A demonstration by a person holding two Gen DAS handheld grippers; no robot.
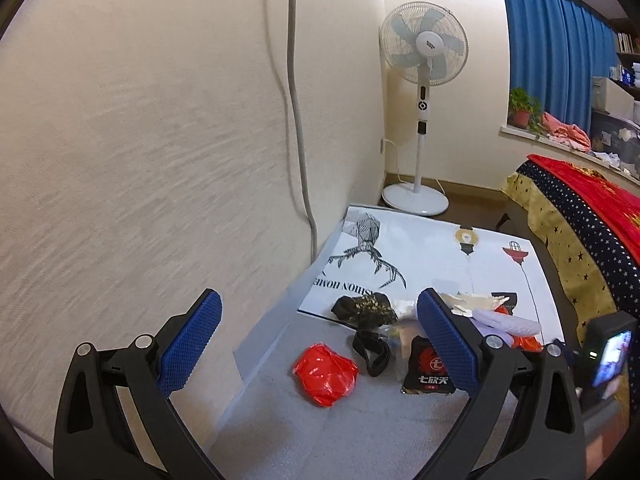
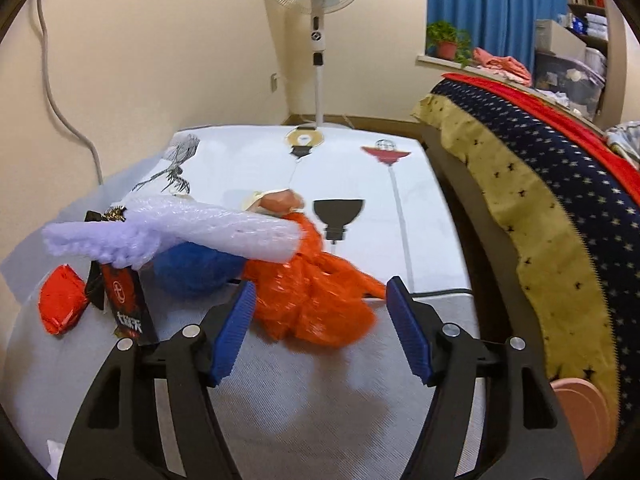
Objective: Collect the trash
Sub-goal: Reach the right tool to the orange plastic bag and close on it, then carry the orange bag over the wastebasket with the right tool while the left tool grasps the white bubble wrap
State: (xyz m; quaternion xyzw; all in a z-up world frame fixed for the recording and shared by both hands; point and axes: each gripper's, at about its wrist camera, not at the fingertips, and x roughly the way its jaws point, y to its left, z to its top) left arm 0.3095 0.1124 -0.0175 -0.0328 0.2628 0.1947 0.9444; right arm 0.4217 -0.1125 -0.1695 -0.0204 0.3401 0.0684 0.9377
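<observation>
Reaching down toward the heap of rubbish on the grey mat [image 2: 320, 420], the right gripper [image 2: 318, 296] has its blue pads standing apart with the crumpled orange bag [image 2: 312, 296] bulging into the gap; neither pad looks pressed against it yet. No earlier look is on hand, so I judge only from this: the bag is framed but not pinched.

To do it well, I'd say push a little further in, so the pads meet the thick middle of the bag and not a loose flap that would slip free. The pale bubble wrap [image 2: 172, 232] lies across the bag's top edge and may drag along, so a slow lift would be wise.

The left gripper [image 1: 318, 336] hangs spread wide and empty above the same heap, where a red wrapper [image 1: 326, 372], a black snack packet [image 1: 428, 368] and a black strap [image 1: 370, 352] lie close together. It could take the red wrapper next, since that one sits clear of the others. The fan [image 1: 422, 44] stands well beyond, in the corner.
</observation>
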